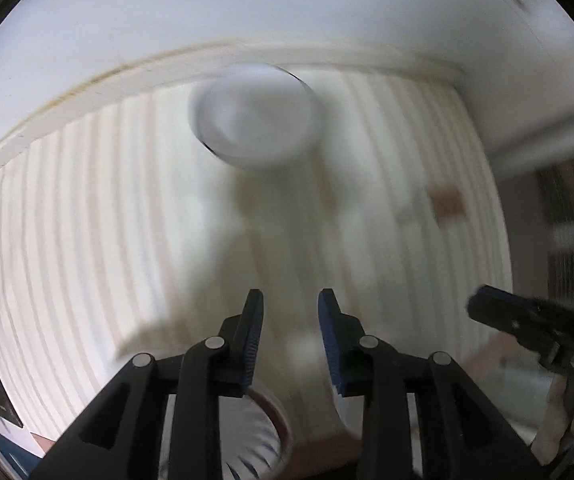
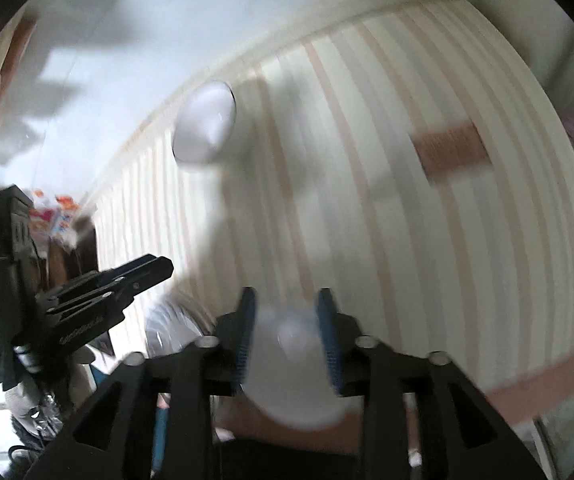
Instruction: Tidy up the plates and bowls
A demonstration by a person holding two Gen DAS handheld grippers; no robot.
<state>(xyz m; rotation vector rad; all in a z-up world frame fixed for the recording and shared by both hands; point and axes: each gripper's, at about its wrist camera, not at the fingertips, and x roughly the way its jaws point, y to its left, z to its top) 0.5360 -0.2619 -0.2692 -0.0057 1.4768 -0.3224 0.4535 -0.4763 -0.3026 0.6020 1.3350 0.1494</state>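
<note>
Two tools (image 1: 290,304) (image 2: 287,304) hover, jaws narrowly parted, empty; one bowl (image 1: 253,116) waits across the counter (image 1: 87,220) — reach, widen.

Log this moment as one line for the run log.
left gripper: open, empty, above striped cloth | right gripper: pale blurred item between fingers, grip unclear | white bowl: far edge of cloth, untouched

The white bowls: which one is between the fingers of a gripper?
The blurred white bowl between the right gripper fingers; whether they clamp it is unclear. The other white bowl sits alone, far back on the striped table, near the wall.
</note>
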